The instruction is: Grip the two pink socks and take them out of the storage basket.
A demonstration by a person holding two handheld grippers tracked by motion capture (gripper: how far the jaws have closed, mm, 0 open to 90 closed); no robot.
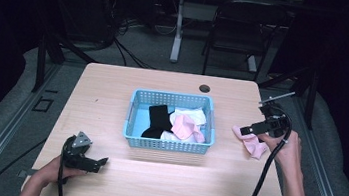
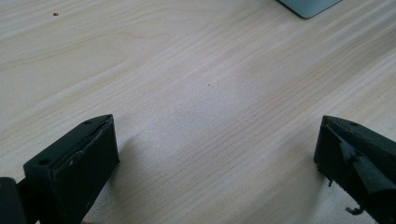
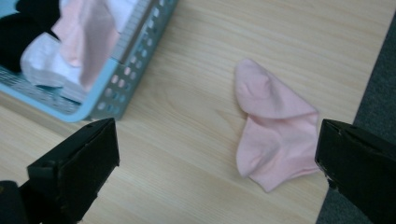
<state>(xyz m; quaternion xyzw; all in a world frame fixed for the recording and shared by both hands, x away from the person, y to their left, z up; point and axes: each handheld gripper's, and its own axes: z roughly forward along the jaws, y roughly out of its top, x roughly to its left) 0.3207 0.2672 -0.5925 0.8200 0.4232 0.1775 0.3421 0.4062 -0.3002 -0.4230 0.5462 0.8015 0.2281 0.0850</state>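
Tabletop: right gripper (image 3: 217, 154) jaws wide above pink sock (image 3: 273, 126).

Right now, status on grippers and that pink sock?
Both grippers open, left, right. Pink sock flat on table, unheld. Nothing in the way.

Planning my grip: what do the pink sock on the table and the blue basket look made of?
Pink sock: soft matte knit fabric, likely cotton blend; it lies limp and creased, with a ribbed cuff. Blue basket: seemingly rigid moulded plastic, slightly glossy, with regular rows of holes in its walls.
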